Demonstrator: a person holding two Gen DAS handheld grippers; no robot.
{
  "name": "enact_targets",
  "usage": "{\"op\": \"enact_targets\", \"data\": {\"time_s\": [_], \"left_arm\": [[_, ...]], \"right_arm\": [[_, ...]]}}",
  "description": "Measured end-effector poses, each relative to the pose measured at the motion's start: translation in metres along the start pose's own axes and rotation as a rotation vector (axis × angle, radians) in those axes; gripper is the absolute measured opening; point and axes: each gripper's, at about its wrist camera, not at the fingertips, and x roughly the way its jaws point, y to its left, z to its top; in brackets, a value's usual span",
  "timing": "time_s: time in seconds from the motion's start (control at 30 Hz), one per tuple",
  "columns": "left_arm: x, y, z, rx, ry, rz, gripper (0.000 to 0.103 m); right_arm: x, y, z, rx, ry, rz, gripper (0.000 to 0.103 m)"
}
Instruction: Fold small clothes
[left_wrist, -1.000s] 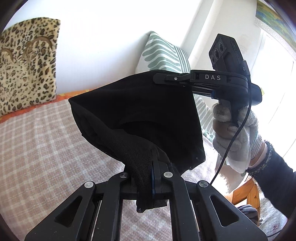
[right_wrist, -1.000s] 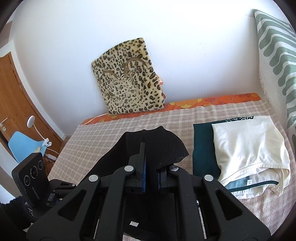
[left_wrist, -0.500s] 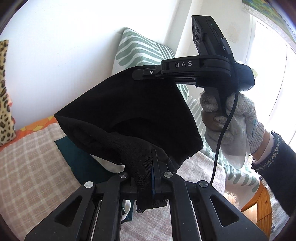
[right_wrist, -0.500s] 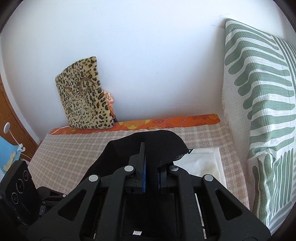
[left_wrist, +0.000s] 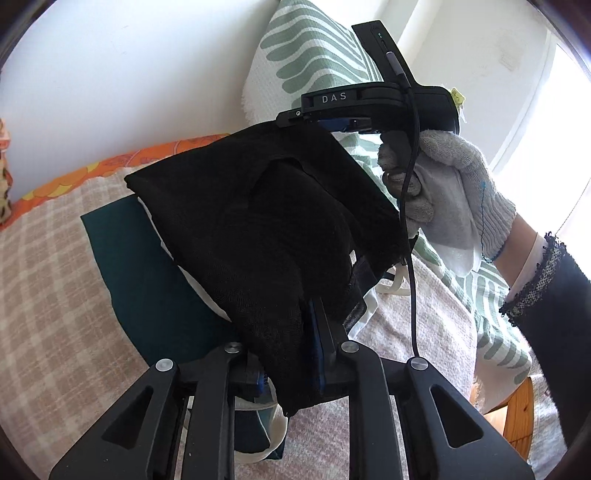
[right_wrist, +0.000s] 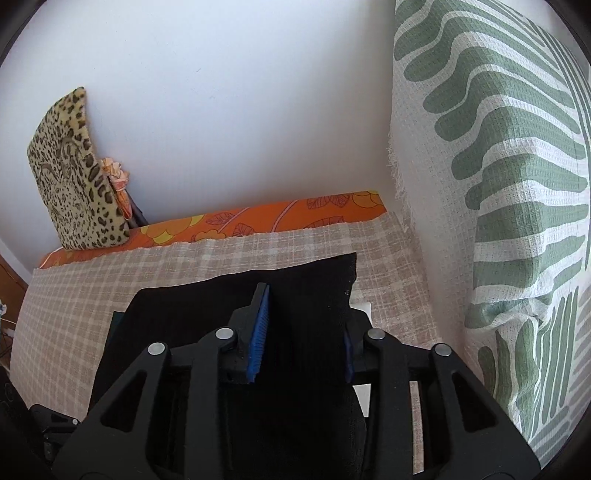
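Black folded garment (left_wrist: 280, 229) | soft, light, limp mesh; grip at edges | left tongs (left_wrist: 291, 354) just parting, cloth between | right tongs (right_wrist: 301, 332) just opened wide, cloth loose between.

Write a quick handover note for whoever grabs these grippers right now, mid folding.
Left gripper: jaws have just been opening; the folded black garment is between them, apparently no longer pinched.
Right gripper: jaws have just opened wide, astride the garment's other end.
Black garment lies over the white top and teal garment stacked on the checked bedcover.
Done: fold, placement. Left: draw both grippers clear.
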Motion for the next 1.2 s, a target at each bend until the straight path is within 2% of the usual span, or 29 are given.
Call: {"op": "enact_targets", "data": {"time_s": [0.07,0.2,0.33,0.4,0.53,0.67,0.77,0.93,1.07,1.2], "left_arm": [[-0.01,0.0,-0.005,-0.013,-0.005,0.02,0.037],[-0.03,0.002,-0.01,-0.01,-0.024,0.027,0.039],[-0.05,0.004,-0.009,-0.008,-0.028,0.033,0.047],[-0.057,0.001,-0.011,-0.002,-0.039,0.042,0.051],[-0.081,-0.007,-0.014,0.009,-0.066,0.083,0.063],[-0.113,-0.019,-0.019,0.042,-0.115,0.108,0.073],[-0.137,-0.026,-0.027,0.068,-0.148,0.114,0.078],[-0.17,-0.03,-0.041,0.079,-0.189,0.108,0.08],[-0.187,-0.03,-0.053,0.09,-0.219,0.124,0.081],[-0.198,-0.029,-0.065,0.088,-0.237,0.155,0.082]], "right_arm": [[-0.007,-0.01,0.001,0.025,-0.009,-0.056,0.061],[-0.035,-0.027,-0.001,0.096,-0.042,-0.047,0.061],[-0.064,-0.023,-0.008,0.112,-0.067,-0.041,0.064],[-0.077,-0.017,-0.013,0.117,-0.076,-0.043,0.065],[-0.106,0.006,-0.022,0.118,-0.098,-0.049,0.066],[-0.14,0.035,-0.037,0.103,-0.123,-0.048,0.077],[-0.165,0.056,-0.055,0.088,-0.144,-0.064,0.081],[-0.201,0.09,-0.087,0.065,-0.189,-0.093,0.088],[-0.222,0.11,-0.114,0.082,-0.229,-0.102,0.097],[-0.236,0.127,-0.137,0.1,-0.26,-0.108,0.099]]}}
